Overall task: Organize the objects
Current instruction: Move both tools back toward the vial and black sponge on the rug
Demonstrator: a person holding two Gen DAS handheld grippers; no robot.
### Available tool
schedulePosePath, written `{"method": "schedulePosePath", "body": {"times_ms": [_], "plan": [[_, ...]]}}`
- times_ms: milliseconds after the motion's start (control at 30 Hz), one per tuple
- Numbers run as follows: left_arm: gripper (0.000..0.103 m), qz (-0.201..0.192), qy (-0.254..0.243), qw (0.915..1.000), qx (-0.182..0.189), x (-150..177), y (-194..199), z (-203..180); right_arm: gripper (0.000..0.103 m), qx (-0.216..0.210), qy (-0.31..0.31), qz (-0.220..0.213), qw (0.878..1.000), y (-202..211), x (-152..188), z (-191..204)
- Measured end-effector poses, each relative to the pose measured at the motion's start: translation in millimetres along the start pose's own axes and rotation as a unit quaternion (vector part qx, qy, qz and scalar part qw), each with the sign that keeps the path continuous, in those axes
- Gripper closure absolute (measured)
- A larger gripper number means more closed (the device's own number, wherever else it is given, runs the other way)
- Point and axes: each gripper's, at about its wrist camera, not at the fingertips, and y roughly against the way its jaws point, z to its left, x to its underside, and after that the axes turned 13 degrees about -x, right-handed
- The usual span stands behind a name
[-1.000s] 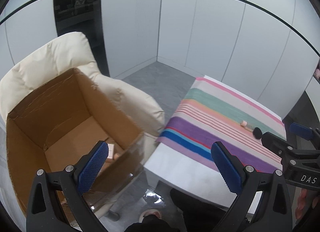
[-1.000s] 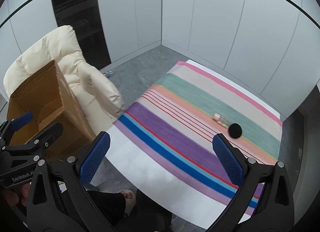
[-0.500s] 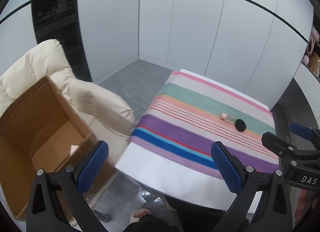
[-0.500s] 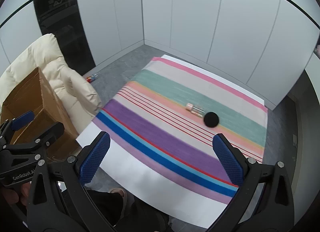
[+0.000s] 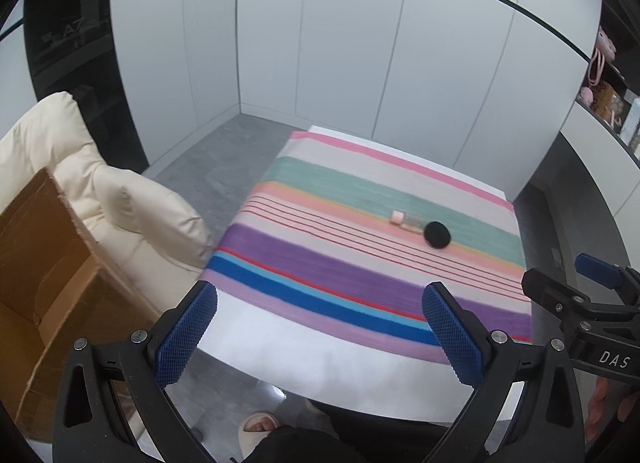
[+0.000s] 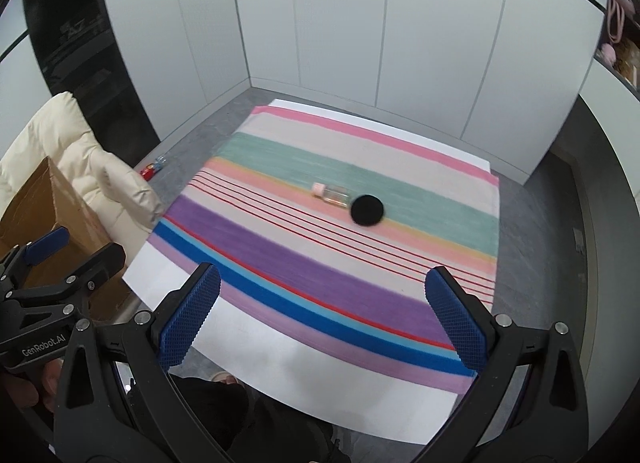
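— What's over on the left?
— A box point(image 5: 44, 263) against the chair point(image 5: 120, 199), then the left gripper point(image 5: 316, 327) — jaws wide apart, holding nothing.
— And on the cloth point(image 6: 304, 259)?
— Far side: a bottle point(image 6: 334, 194) lying flat, touching a black disc point(image 6: 367, 210). The right gripper point(image 6: 324, 315) hangs near, jaws spread, empty too.

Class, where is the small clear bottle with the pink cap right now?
In both wrist views the small clear bottle with the pink cap lies on the striped cloth, beside the round black disc.

Both wrist views — high, angled down (side by side) — striped table point(image 5: 360, 275) shared.
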Motion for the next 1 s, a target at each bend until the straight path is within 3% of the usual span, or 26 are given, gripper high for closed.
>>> {"method": "schedulePosePath", "body": {"times_ms": [267, 467, 600, 1000], "plan": [[0.000, 0.013, -0.008, 0.9998, 0.012, -5.0, -5.9, -25.4, 0.000, 0.005, -0.042, 0.017, 0.999, -2.2, 10.6, -39.2], [0.001, 0.029, -0.027, 0.9991, 0.013, -17.0, -33.6, -46.3, 0.000, 0.022, -0.054, 0.033, 0.998, -22.7, 5.3, -63.7], [0.001, 0.021, -0.055, 0.9982, 0.010, -27.7, -55.2, -62.5, 0.000, 0.028, -0.056, 0.041, 0.997, -44.9, -4.4, -76.7], [0.001, 0.056, -0.083, 0.9949, 0.015, -40.6, -148.1, -95.6, 0.005, 0.021, -0.067, 0.062, 0.996, -146.9, -19.9, -111.2]]}}
